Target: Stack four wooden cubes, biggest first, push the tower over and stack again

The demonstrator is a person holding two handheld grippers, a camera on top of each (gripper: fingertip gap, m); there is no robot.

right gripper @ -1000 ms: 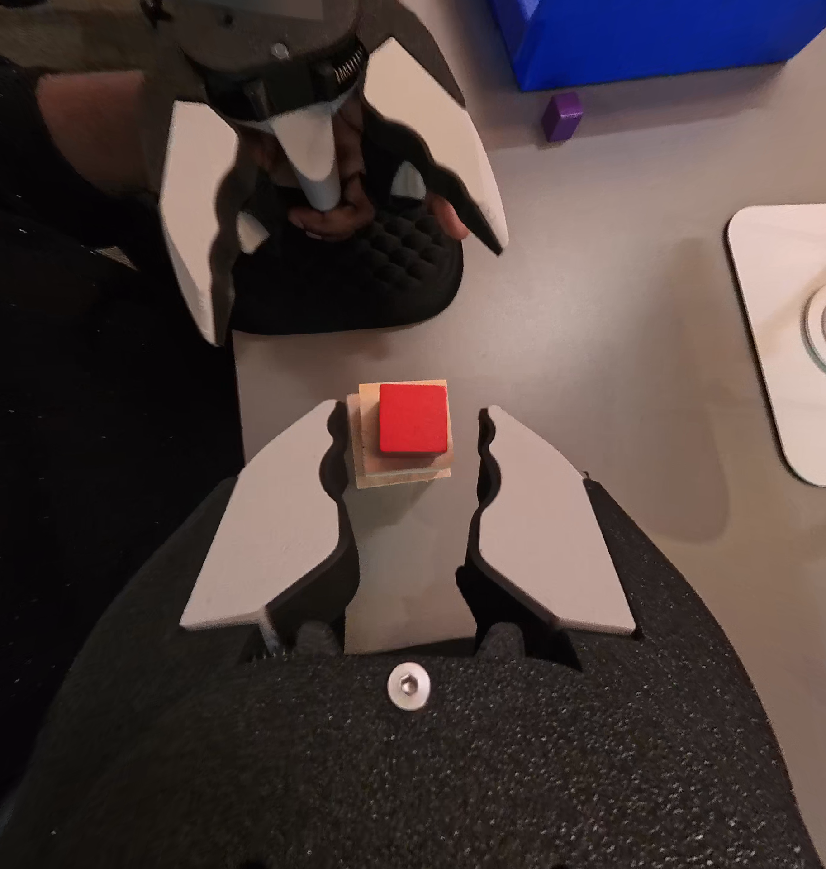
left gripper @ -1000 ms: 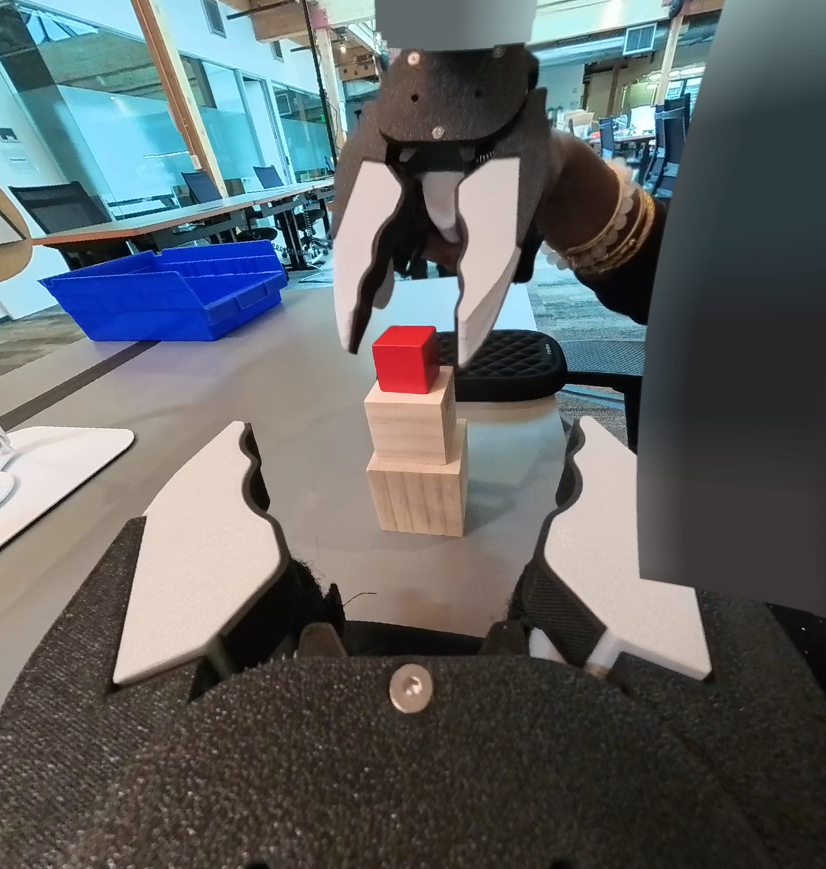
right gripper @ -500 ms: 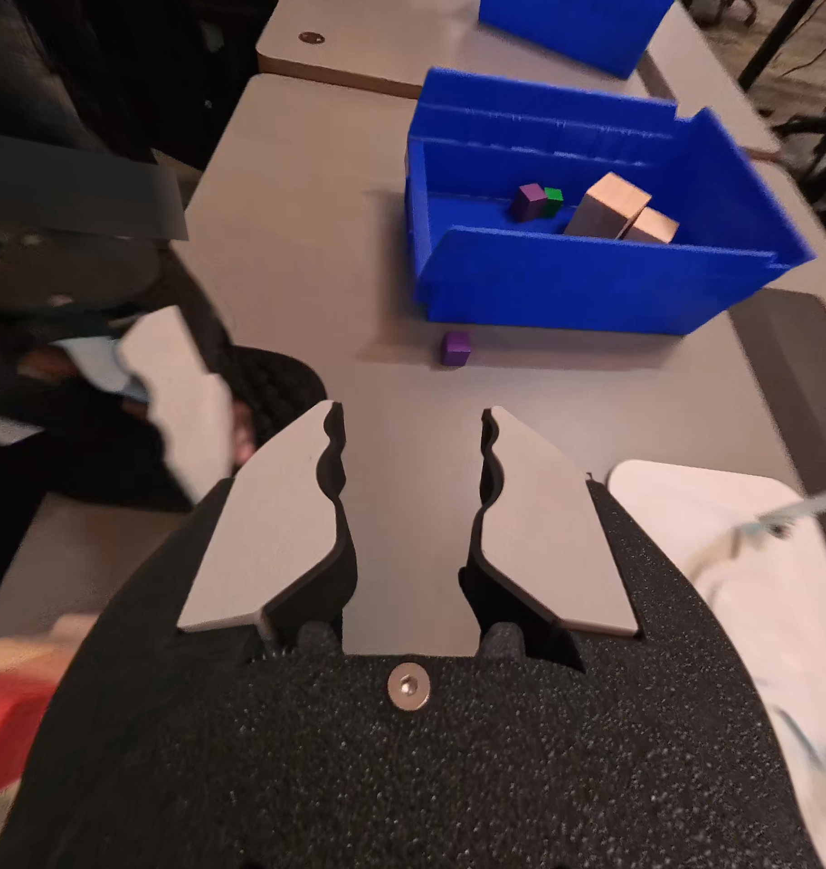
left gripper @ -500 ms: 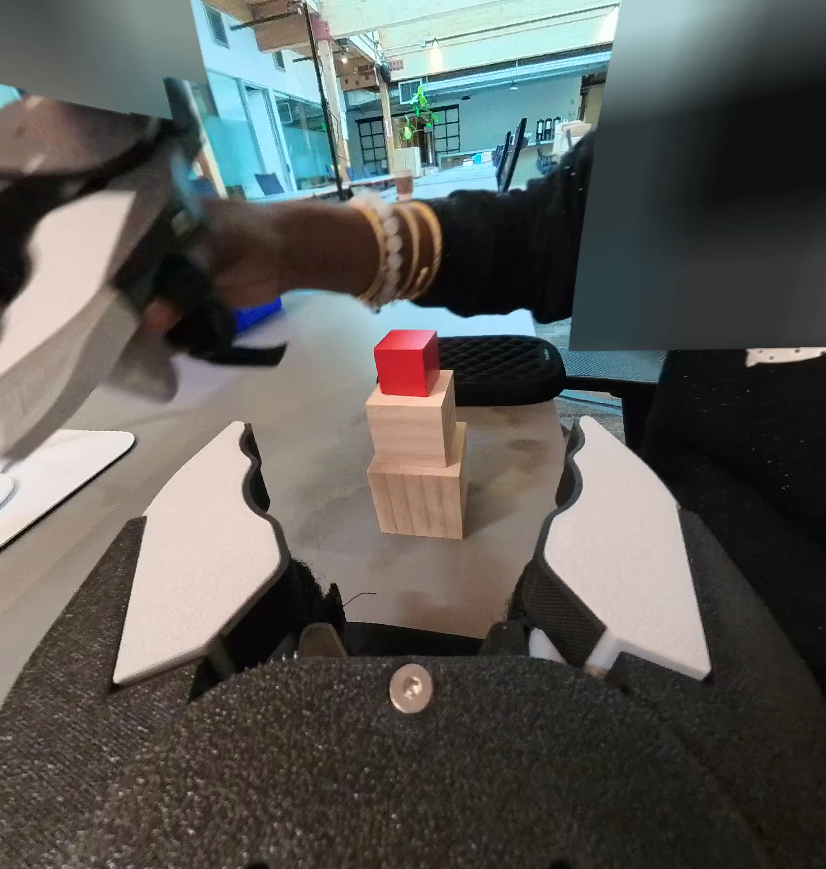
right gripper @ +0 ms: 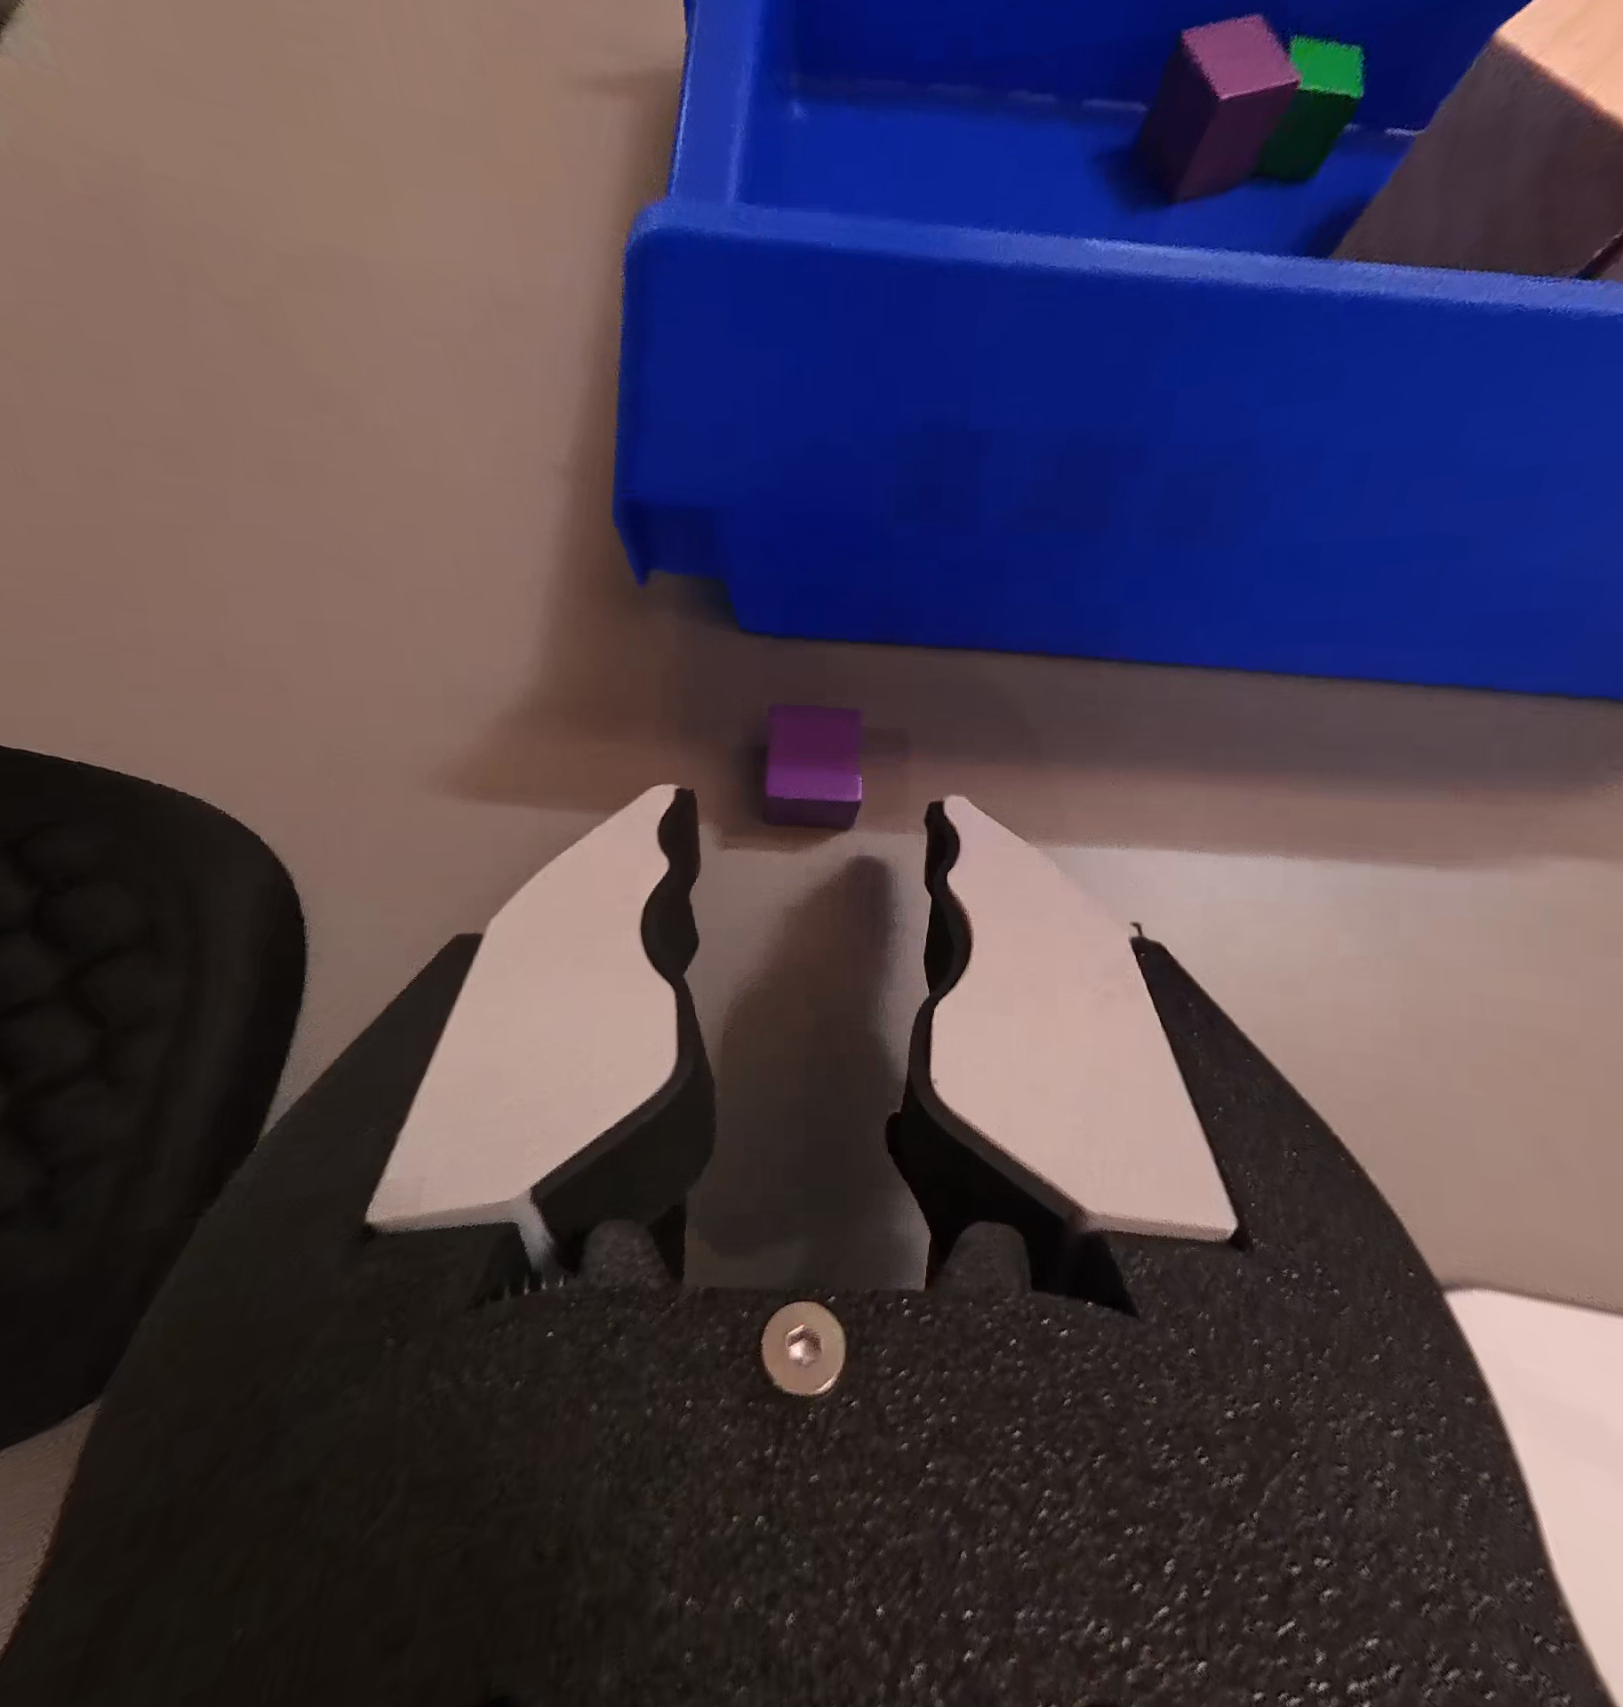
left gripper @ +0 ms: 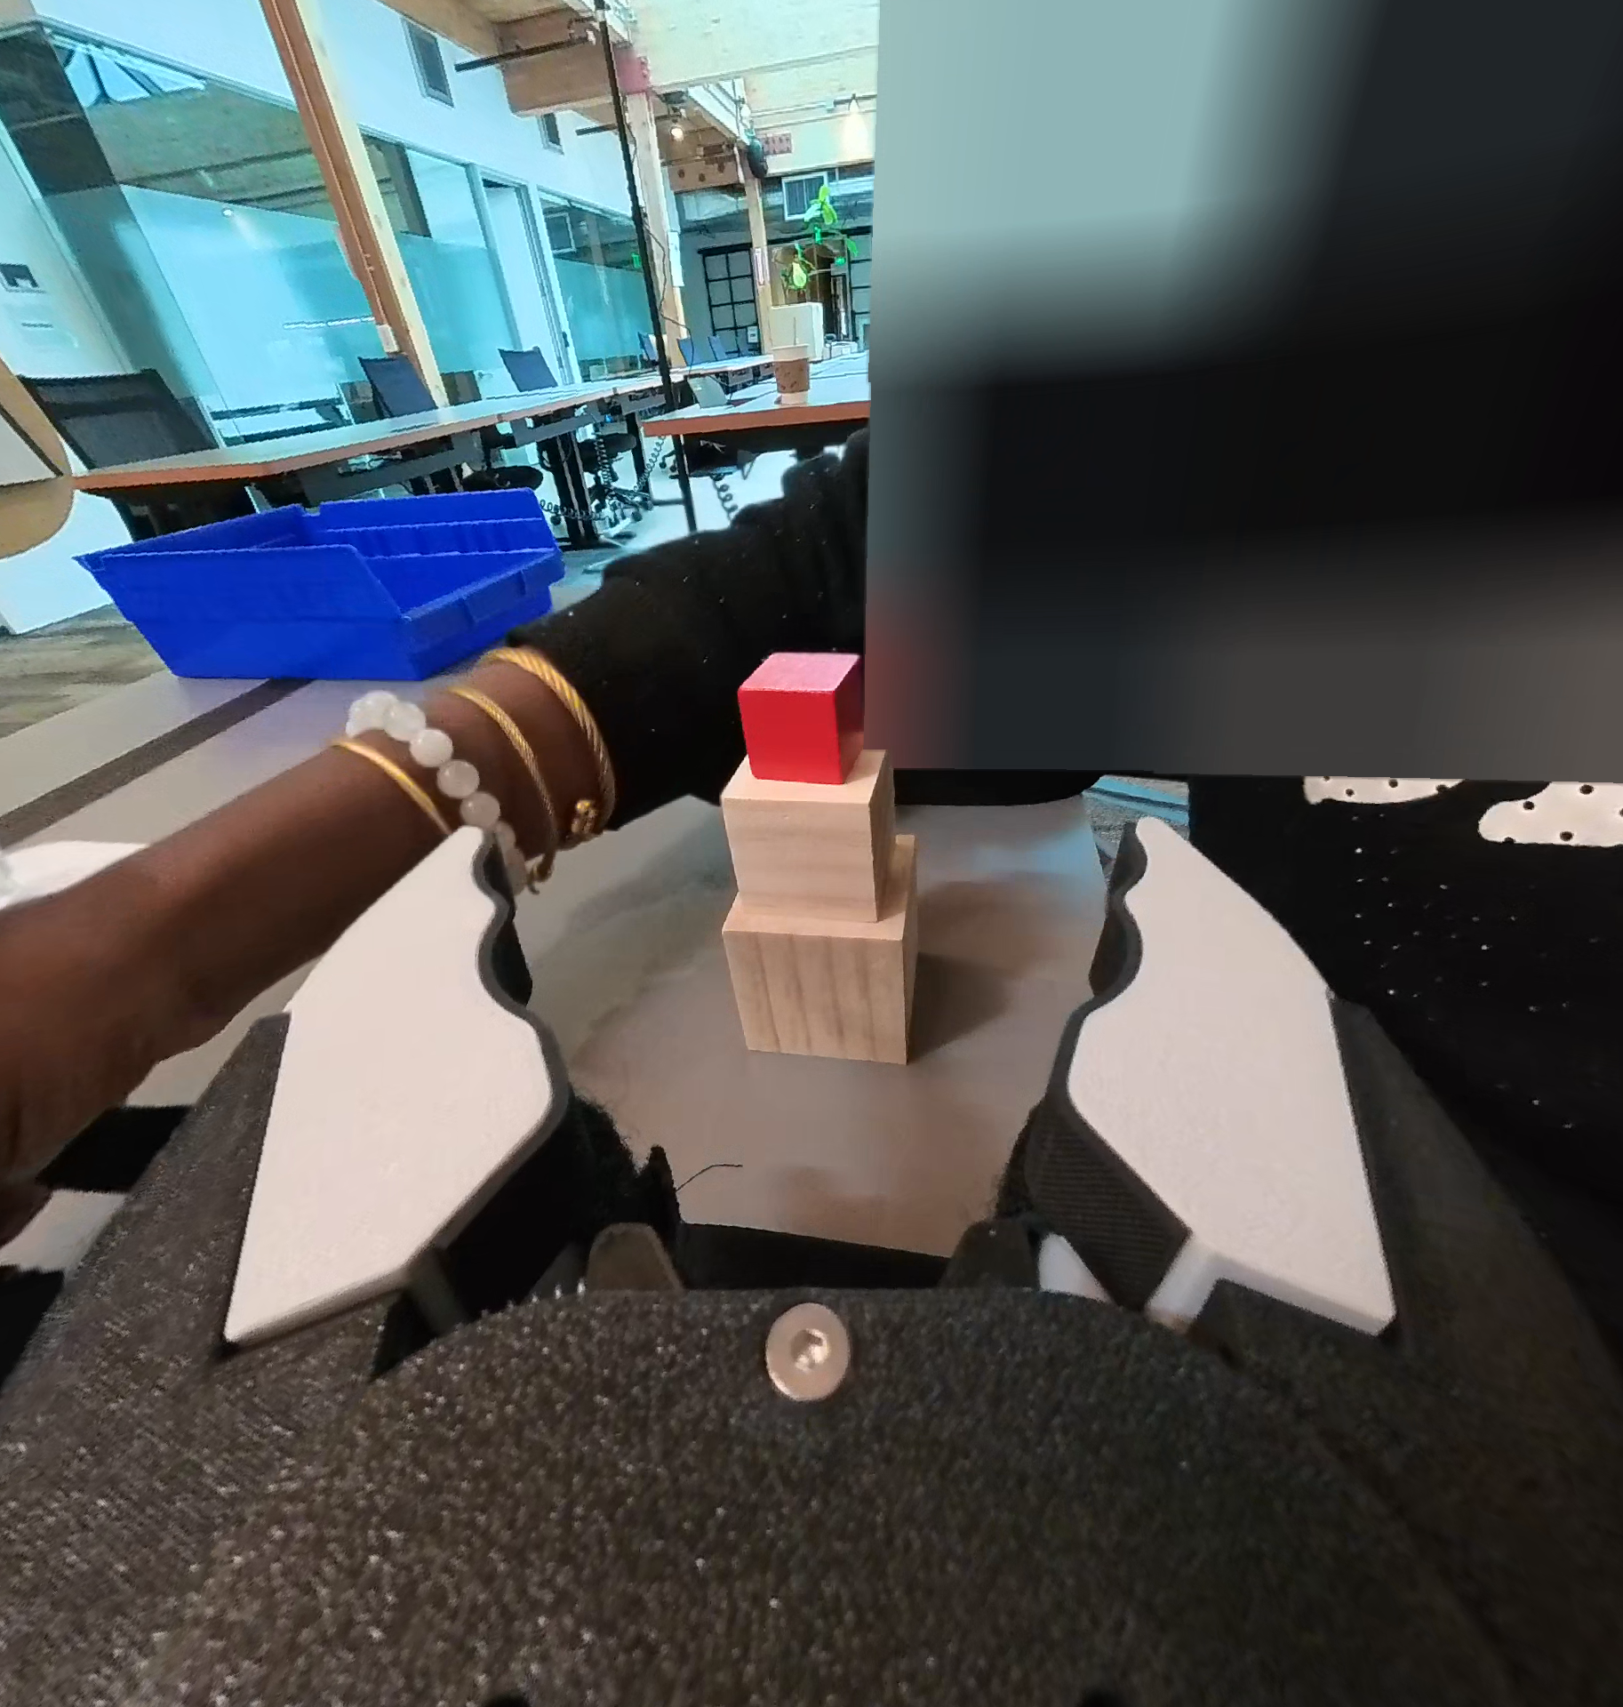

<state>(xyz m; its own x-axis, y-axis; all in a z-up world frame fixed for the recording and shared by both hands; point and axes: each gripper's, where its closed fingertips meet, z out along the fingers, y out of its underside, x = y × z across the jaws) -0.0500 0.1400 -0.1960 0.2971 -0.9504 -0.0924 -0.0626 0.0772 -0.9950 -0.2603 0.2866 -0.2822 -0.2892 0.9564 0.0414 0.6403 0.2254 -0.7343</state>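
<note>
Left claw (left gripper: 812,887), jaws wide and empty, faces a three-block stack: red cube (left gripper: 800,719) centred atop two wooden blocks (left gripper: 808,910), presumably for balance. Right claw (right gripper: 810,813), partly open and empty, hangs tilted down over the tabletop (right gripper: 281,462), just short of the purple cube (right gripper: 812,765) beside the blue bin (right gripper: 1113,443).

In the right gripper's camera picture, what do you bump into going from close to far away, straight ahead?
right gripper, open and empty → small purple block on the table → blue bin front wall → purple block and green block inside the bin.
</note>
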